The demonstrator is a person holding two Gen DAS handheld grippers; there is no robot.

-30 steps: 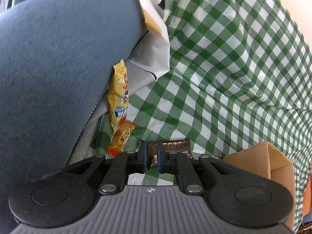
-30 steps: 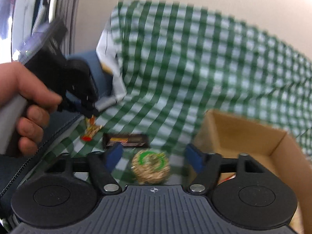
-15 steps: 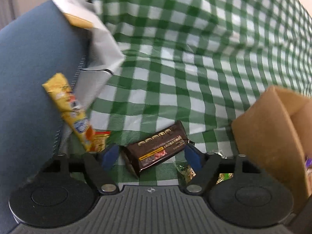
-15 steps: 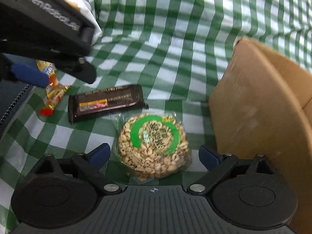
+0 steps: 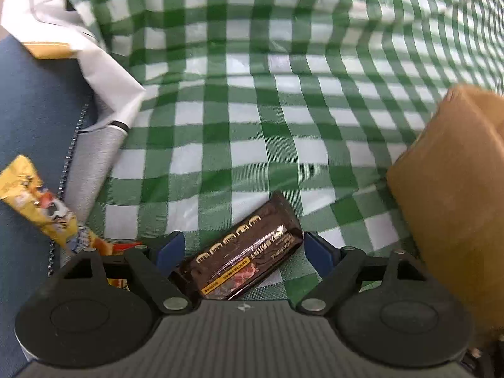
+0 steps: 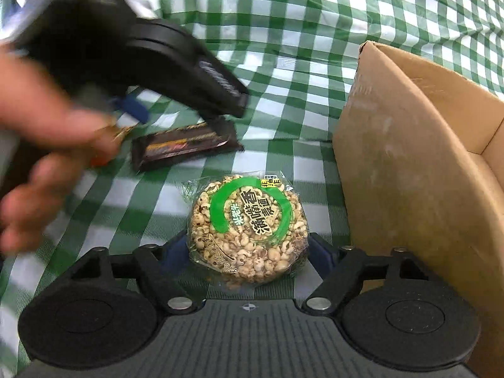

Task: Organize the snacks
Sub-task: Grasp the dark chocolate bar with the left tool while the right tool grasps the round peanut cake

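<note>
Right wrist: right hand-held gripper (image 6: 249,252) tilted down, closing around puffed-grain cake (image 6: 249,230), contact unclear; left hand-held gripper (image 5: 241,250) opening.

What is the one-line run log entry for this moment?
left gripper: opening over dark chocolate bar | right gripper: closing around puffed-grain cake | cardboard box: beside

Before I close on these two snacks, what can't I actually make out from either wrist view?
- Cardboard box contents: both views, near wall hides the inside.
- Red-orange packet: left wrist view, mostly behind the left gripper; right wrist view, behind the blurred hand.
- Dark bar near end: under the gripper body.
- Puffed-grain cake side contact with right gripper pads: unclear.
</note>
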